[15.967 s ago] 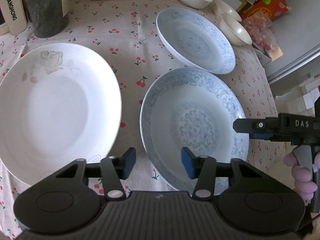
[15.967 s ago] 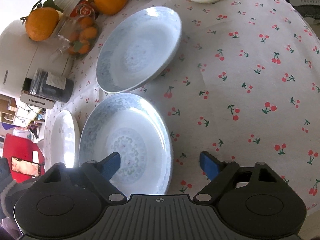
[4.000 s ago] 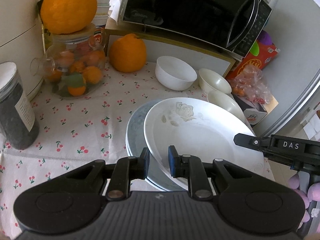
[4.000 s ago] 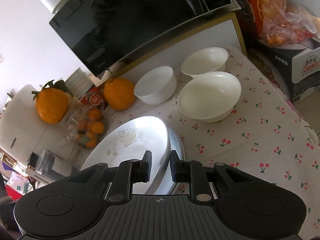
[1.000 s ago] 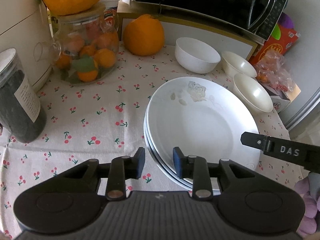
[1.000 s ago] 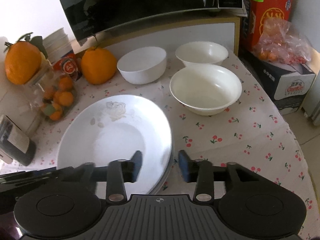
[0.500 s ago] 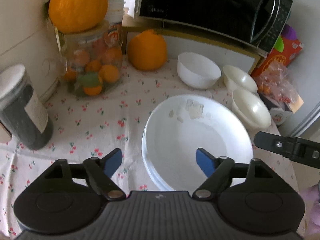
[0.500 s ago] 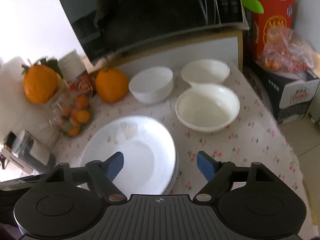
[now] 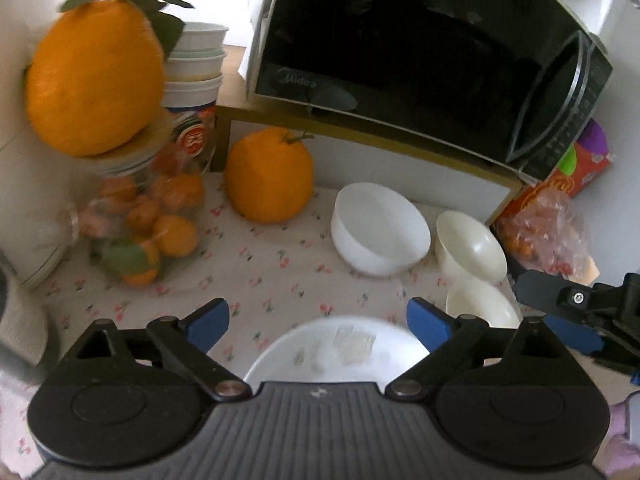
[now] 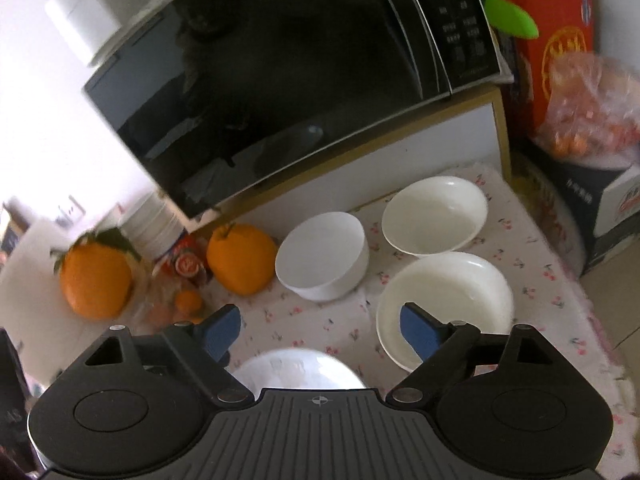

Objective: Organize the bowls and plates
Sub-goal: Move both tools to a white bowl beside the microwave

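The white plate (image 9: pixel 336 350) lies on the cherry-print tablecloth (image 9: pixel 264 268), below and between the blue pads of the left gripper (image 9: pixel 318 320); no pad touches it. Both sets of jaws are opening with nothing clamped. The right gripper (image 10: pixel 320 330) hangs above the plate's far rim, with the cream bowl (image 10: pixel 448 300) behind its right pad. A second cream bowl (image 10: pixel 436 214) and a white bowl (image 10: pixel 324 254) stand beyond, all empty. The blurred glass jar (image 9: pixel 140 216) appears to hold small oranges.
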The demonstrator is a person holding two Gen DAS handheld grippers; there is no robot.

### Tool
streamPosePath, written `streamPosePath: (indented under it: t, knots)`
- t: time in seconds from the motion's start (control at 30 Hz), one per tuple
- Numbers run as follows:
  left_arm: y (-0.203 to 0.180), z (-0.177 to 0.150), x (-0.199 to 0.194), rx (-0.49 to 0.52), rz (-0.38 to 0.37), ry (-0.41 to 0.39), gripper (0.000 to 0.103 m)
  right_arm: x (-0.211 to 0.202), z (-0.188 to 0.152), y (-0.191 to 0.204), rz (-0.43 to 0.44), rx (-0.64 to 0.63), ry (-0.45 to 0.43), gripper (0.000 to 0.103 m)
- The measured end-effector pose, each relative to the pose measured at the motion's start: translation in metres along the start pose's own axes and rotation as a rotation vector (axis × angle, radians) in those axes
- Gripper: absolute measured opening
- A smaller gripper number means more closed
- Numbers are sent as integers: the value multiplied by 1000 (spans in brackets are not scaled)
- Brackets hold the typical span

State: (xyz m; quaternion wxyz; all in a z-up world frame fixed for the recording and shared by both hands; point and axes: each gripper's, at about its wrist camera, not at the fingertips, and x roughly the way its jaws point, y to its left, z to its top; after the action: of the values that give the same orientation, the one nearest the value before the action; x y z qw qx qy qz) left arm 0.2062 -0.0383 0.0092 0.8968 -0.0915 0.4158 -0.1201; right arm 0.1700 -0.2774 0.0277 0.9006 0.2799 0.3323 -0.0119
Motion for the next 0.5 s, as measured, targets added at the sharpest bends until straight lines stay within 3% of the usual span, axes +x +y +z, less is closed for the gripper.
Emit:
streamPosePath:
  t: [0.13, 0.23, 0.4, 0.5]
  knots:
    - [-4, 23, 23, -7, -30, 42, 95, 26, 16, -11, 23, 93, 36, 89]
    - [-3, 31, 34, -50, -63, 29, 95, 46, 27, -16, 34, 136, 64, 89]
    - [-3, 34, 58, -52, -54, 8, 86, 78, 39, -21, 43, 204, 97, 88]
    - [2, 37, 75, -101, -90, 17, 77, 96, 38, -26, 49, 261, 129, 73]
